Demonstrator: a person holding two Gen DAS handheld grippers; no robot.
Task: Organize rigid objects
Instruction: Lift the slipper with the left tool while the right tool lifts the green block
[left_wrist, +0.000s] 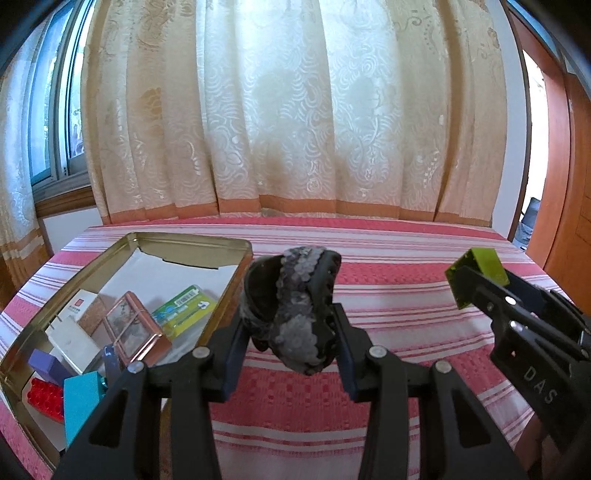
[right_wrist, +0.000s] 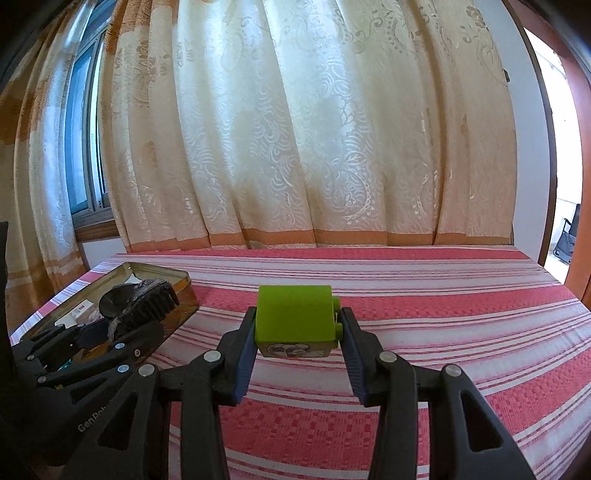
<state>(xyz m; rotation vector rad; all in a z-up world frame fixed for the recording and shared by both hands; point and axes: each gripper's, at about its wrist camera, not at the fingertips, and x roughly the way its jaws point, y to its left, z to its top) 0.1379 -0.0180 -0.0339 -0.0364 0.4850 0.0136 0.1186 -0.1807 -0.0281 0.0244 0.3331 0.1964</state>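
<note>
My left gripper (left_wrist: 290, 325) is shut on a black hair claw clip (left_wrist: 295, 306) with grey sequins and holds it above the striped cloth, just right of the gold tin box (left_wrist: 236, 291). My right gripper (right_wrist: 297, 328) is shut on a lime green block (right_wrist: 295, 314) with a picture on its underside and holds it above the cloth. The block (left_wrist: 476, 273) and right gripper also show at the right of the left wrist view. The clip (right_wrist: 140, 299) and the tin (right_wrist: 184, 284) show at the left of the right wrist view.
The tin holds several small items: a copper-framed glass box (left_wrist: 136, 325), a green and yellow packet (left_wrist: 184, 308), a white box (left_wrist: 74, 339), purple, blue and red blocks. A red and white striped cloth (right_wrist: 443, 332) covers the surface. Curtains (left_wrist: 295, 110) hang behind. A wooden door (left_wrist: 561, 184) stands right.
</note>
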